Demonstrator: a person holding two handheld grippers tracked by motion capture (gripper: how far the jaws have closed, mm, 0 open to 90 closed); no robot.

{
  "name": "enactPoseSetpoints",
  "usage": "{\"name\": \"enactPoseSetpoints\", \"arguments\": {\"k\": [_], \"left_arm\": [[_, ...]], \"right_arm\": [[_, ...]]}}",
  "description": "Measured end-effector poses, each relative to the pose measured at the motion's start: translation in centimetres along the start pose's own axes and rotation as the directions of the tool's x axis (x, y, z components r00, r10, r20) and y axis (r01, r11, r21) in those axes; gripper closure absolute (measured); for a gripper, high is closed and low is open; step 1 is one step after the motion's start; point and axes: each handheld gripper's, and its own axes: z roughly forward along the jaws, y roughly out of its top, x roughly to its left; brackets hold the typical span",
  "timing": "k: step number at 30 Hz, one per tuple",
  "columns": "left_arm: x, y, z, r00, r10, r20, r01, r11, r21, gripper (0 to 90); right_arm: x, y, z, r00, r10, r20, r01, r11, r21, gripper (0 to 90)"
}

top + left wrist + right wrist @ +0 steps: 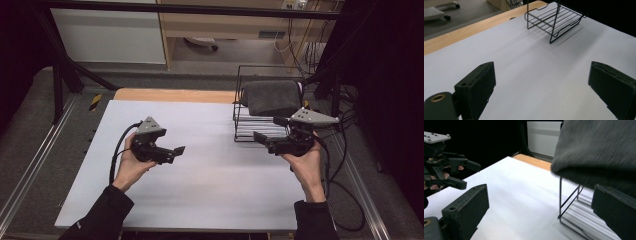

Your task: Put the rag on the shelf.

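A person holds my left gripper (174, 154) low over the white table top (210, 190), left of centre; its jaws stand wide apart with nothing between them, as the left gripper view (541, 87) confirms. My right gripper (269, 129) is held at the right, open and empty, its jaws beside the front left corner of a black wire rack (250, 127). A folded grey cloth (272, 97) lies on top of that rack. In the right gripper view (541, 212) the cloth (599, 150) hangs close above the jaws, and the left gripper (467, 175) shows farther off.
A strip of bare wood (175, 95) runs along the table's far edge. The wire rack (554, 20) stands at the far right of the white surface. Cables trail off the right side of the table. Metal frame bars and a cabinet stand beyond.
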Motion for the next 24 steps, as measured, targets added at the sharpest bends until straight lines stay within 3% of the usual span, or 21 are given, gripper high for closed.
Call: {"name": "enactPoseSetpoints", "arguments": {"k": [13, 24], "left_arm": [[2.7, -7.3, -1.8, 0.9957, -0.078, -0.051, 0.079, 0.9966, 0.022, 9.1], [3.8, -11.5, -3.0, 0.9963, -0.068, -0.052, 0.071, 0.9961, 0.052, 9.9]], "right_arm": [[-0.9, -7.5, 1.8, 0.9983, 0.049, -0.032, -0.046, 0.996, 0.083, 0.6], [-2.6, -12.9, 1.7, 0.9972, 0.066, -0.035, -0.059, 0.984, 0.170, 0.6]]}}
